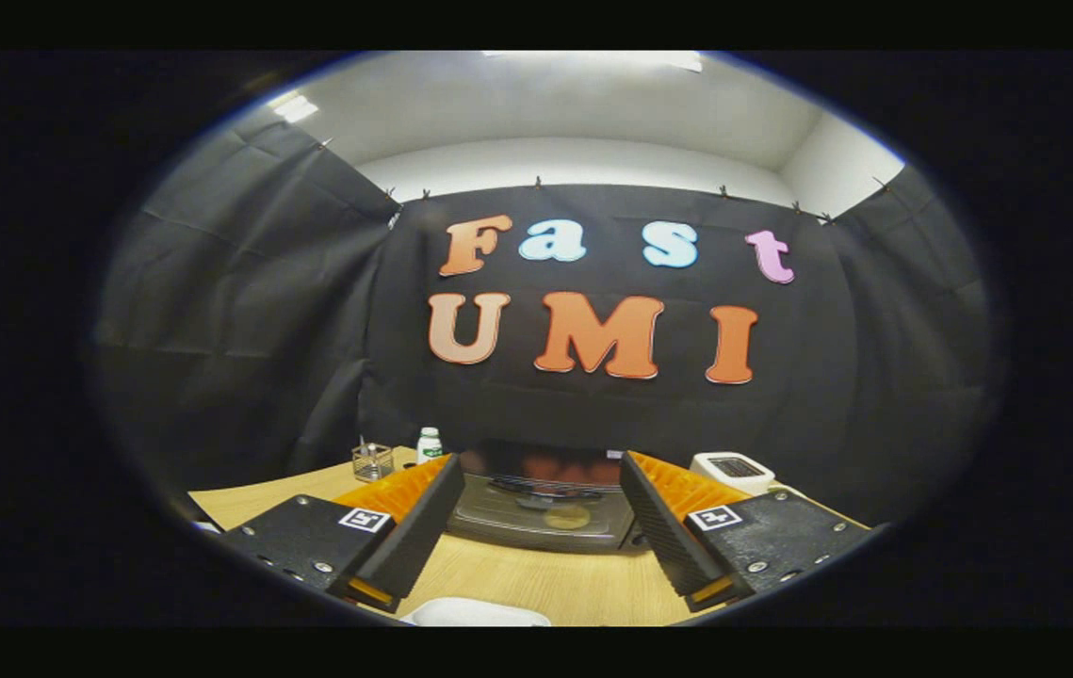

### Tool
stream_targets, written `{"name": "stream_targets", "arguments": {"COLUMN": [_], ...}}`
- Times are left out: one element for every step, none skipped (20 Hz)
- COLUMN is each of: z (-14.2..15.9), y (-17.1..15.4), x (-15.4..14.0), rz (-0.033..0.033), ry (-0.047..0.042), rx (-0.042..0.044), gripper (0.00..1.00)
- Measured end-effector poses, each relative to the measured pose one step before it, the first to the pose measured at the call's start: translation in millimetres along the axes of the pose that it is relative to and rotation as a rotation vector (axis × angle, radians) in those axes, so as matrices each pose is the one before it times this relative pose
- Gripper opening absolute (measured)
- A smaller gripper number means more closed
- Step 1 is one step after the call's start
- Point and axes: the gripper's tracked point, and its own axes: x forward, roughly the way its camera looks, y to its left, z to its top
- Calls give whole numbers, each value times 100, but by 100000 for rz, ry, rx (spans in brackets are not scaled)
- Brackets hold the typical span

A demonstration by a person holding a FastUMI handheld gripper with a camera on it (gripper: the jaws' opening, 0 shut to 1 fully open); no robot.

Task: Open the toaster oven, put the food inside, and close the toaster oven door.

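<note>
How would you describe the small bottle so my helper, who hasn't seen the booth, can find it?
Start at the toaster oven on the table, beyond the open fingers. Behind its left corner stands the bottle, beside a wire holder. It alone is white with green.

Black cloth [244,311] hangs creased on three sides as the booth's wall, clipped along its top edge. Above it rise white walls [574,160] and a ceiling with bright light panels [296,106], perhaps fluorescent. Below lies a pale wooden tabletop [536,579].
</note>
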Motion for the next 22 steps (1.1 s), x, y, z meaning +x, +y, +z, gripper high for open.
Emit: {"name": "stream_targets", "arguments": {"z": [-16, 119, 72, 25, 7, -2, -70, -3, -40, -170, -90, -75, 68, -42, -41, 86, -6, -24, -50, -57, -12, -3], "y": [-171, -120, -54, -136, -105, 0, -154, -174, -197, -139, -78, 20, 82, 99, -9, -142, -63, -42, 44, 50, 54, -15], "x": [-228, -207, -46, -174, -162, -111, -134, -113, 71, -26, 33, 22, 95, -2, 14, -20, 83, 61, 74, -33, 2, -37], "rz": [-928, -331, -161, 199, 278, 515, 133, 18, -324, -288, -369, -103, 71, -28, -348, -917, -784, -585, -120, 196, 109, 136], "ry": [-781, -692, -390, -531, -322, -178, -123, -560, -494, 74, 15, 16, -245, -14, -317, -470, -505, -336, -104, -152, -39, -351], "rx": [-329, 355, 707, 995, 1215, 1209, 1256, 1046, 816, 293, 152, -160, -331, -550, -593, -397, -292, 134, 245, 261, 128, 0], "gripper": [98, 98, 99, 99, 99, 99, 99, 99, 99, 99, 99, 99, 99, 99, 99, 99, 99, 99, 99, 99, 99, 99]}}
